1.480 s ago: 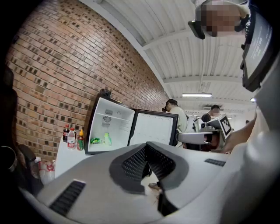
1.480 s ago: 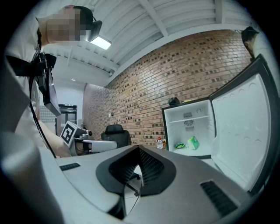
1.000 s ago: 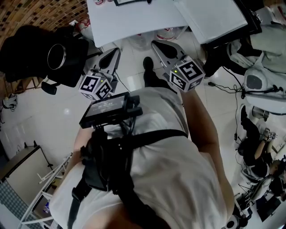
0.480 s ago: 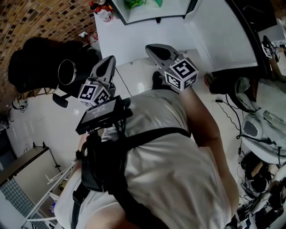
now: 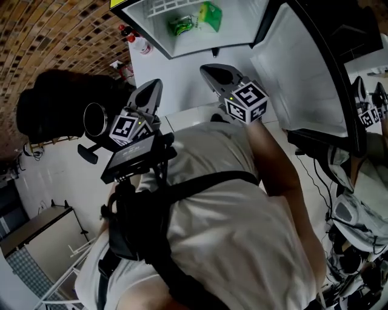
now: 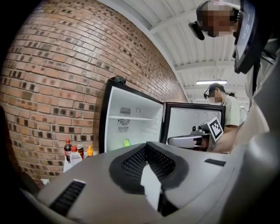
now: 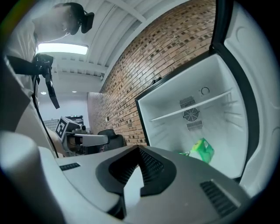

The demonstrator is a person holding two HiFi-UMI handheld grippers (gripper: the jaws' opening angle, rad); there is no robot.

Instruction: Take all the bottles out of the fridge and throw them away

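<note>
Now, one fridge [image 5: 242, 21], one green bag [image 5: 210, 16], left claw [image 5: 155, 83], right claw [image 5: 209, 69], shut

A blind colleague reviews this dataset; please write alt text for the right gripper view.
An open fridge with a green bag low inside, seen over the right gripper, whose jaws are shut and empty. A brick wall stands left of it.

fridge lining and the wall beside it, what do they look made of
Fridge lining: probably smooth white plastic, going by the moulded ribs and round vent grille. Wall: rough brick in mixed brown and dark tones, with pale mortar lines.
</note>
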